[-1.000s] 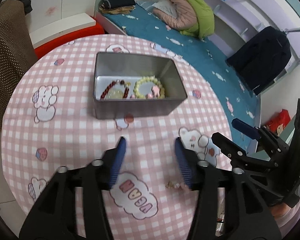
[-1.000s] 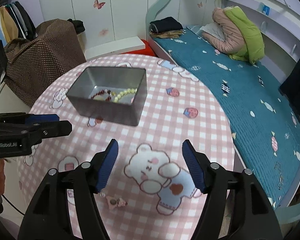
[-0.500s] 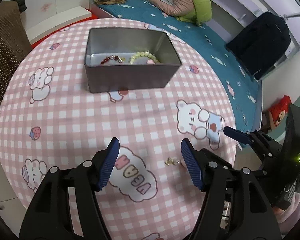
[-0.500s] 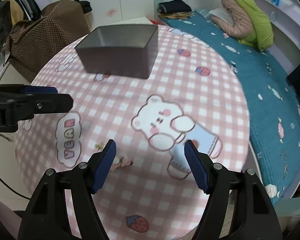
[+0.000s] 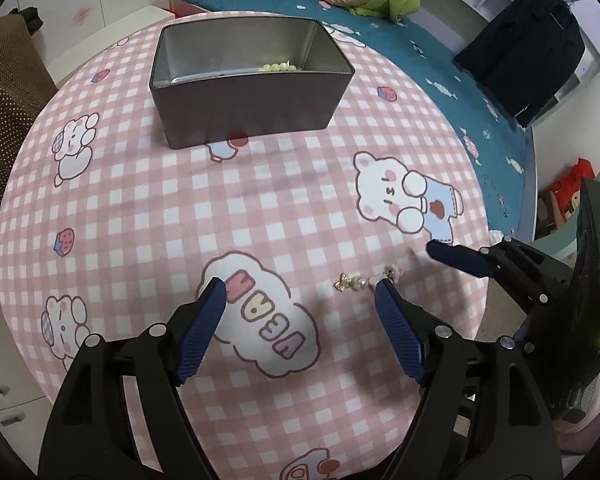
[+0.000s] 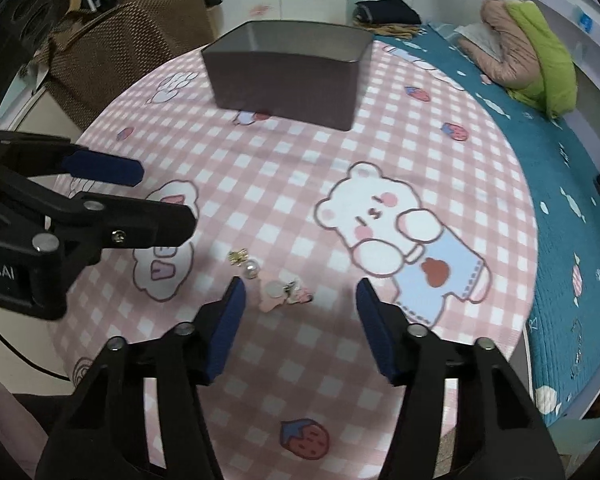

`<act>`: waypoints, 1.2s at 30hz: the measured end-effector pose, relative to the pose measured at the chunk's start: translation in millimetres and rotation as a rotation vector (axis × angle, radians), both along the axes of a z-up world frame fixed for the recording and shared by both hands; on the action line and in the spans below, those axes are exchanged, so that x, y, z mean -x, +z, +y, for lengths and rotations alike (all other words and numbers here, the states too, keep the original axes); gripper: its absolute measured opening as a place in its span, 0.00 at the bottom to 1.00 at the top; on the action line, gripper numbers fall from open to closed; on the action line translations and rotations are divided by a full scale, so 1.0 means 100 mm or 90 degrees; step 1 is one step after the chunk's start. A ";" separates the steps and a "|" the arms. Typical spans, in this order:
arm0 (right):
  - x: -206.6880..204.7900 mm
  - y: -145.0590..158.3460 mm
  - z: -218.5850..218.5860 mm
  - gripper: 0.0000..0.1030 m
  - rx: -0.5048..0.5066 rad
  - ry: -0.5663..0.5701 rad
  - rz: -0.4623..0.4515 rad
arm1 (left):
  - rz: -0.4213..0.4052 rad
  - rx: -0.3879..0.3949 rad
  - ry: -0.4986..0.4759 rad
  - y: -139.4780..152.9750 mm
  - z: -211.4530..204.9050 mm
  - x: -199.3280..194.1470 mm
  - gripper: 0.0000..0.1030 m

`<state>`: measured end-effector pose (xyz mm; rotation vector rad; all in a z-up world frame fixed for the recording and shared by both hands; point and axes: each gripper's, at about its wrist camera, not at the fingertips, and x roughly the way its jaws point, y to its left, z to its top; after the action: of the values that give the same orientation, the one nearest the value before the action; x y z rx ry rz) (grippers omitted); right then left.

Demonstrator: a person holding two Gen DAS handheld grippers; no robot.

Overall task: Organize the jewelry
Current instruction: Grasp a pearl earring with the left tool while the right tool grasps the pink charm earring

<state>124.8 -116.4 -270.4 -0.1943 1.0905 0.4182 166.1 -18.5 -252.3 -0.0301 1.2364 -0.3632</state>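
Note:
A grey metal tin point(image 5: 244, 80) stands at the far side of the round pink checked table point(image 5: 140, 200), with a pale bead bracelet point(image 5: 278, 67) showing inside. Near the front edge lie a gold-and-pearl earring point(image 5: 350, 283) point(image 6: 244, 262) and a pink flower earring point(image 6: 284, 294) point(image 5: 392, 274). My left gripper point(image 5: 298, 286) hangs low over the cloth with its jaws opening. The gold earring lies untouched just inside its right fingertip. My right gripper point(image 6: 300, 284) is closing, and the pink earring lies between its tips near the left finger point(image 6: 224, 320), with no pad pressing on it.
A bed with a teal sheet point(image 6: 560, 200) runs along the table's right side, with a pink and green jacket point(image 6: 528, 40) on it. A brown dotted bag point(image 6: 120, 40) sits beyond the left edge. The two grippers stand close together by the front edge.
Both grippers have sunk toward the front of the table, over the earrings. The left jaws have spread wider and the right jaws have narrowed. The tin now looks farther away.

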 end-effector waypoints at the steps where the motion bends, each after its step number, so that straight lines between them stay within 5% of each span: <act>1: 0.00 -0.01 0.02 0.46 0.003 0.005 0.002 | 0.000 -0.002 -0.001 0.00 0.00 0.00 0.75; 10: 0.00 -0.12 0.07 0.27 0.012 0.025 0.011 | -0.006 -0.005 -0.009 -0.04 -0.03 0.01 0.75; 16: 0.00 -0.12 0.05 0.26 0.008 0.016 0.008 | -0.010 0.013 -0.030 -0.03 -0.09 0.00 0.74; 27: -0.05 -0.05 -0.19 0.25 0.013 -0.042 0.001 | 0.009 0.054 -0.088 -0.11 -0.33 -0.04 0.44; 31: -0.06 -0.05 -0.28 0.25 0.015 -0.066 0.000 | 0.021 0.072 -0.103 -0.18 -0.40 -0.06 0.25; 36: -0.06 -0.05 -0.35 0.25 0.010 -0.082 0.000 | 0.031 0.067 -0.115 -0.24 -0.47 -0.09 0.23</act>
<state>131.2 -151.2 -275.1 -0.1378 1.0998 0.2947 175.3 -65.5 -276.5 -0.0176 1.2708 -0.5883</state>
